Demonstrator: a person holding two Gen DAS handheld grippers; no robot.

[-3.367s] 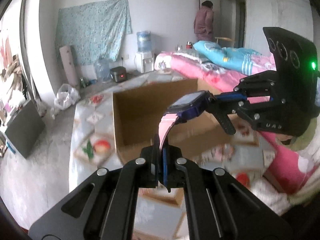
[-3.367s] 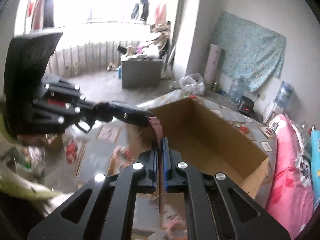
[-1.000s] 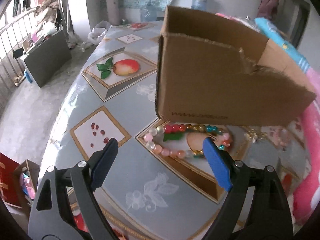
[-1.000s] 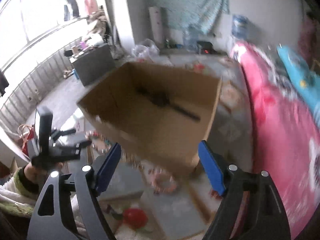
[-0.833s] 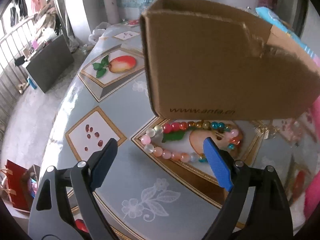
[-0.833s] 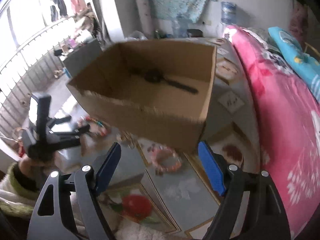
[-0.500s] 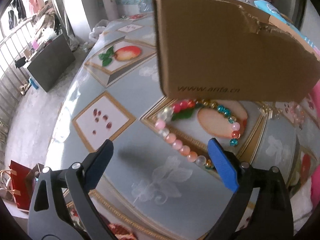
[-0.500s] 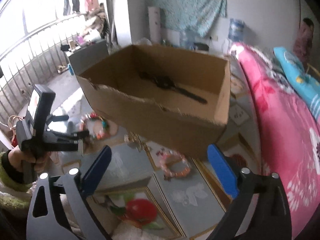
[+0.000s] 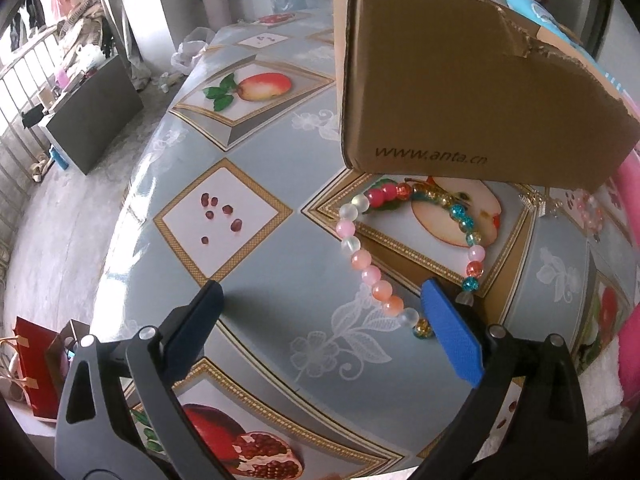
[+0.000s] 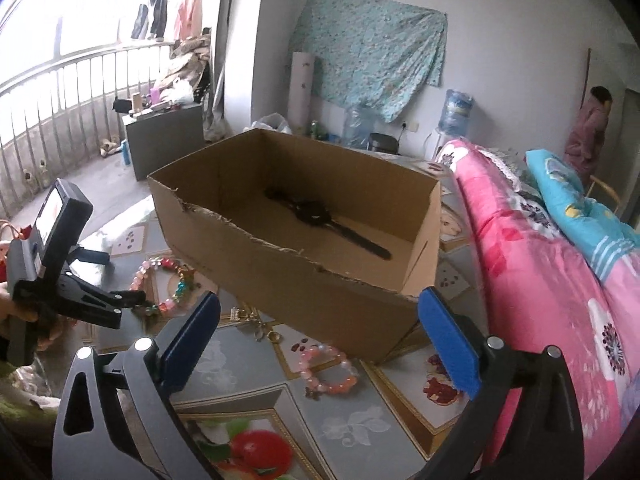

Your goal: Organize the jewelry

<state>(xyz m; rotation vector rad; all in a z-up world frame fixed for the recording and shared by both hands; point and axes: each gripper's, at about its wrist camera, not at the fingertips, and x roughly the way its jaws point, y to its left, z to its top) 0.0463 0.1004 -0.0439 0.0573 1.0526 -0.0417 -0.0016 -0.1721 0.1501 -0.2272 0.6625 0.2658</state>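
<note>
**Inspector:** Condition of the claws?

**Assistant:** The left gripper (image 9: 320, 312) has its blue-padded jaws spread wide, with nothing gripped. The multicoloured beaded bracelet (image 9: 360, 258) lies flat on the fruit-patterned grey tablecloth (image 9: 256, 264); its near end lies just beside the right-hand blue pad (image 9: 452, 336), and whether it touches I cannot tell.

**Inspector:** The other?

**Assistant:** The right gripper (image 10: 320, 332) is likewise released, jaws wide, holding nothing. A pink beaded bracelet (image 10: 330, 370) rests on the cloth between and beyond its pads, clear of both.

**Inspector:** The container?

**Assistant:** The open brown cardboard box (image 10: 280, 272) stands on the table, with a dark wristwatch (image 10: 320, 216) lying flat on its floor. A small gold-coloured piece (image 10: 256, 324) sits by the box's front wall.
</note>
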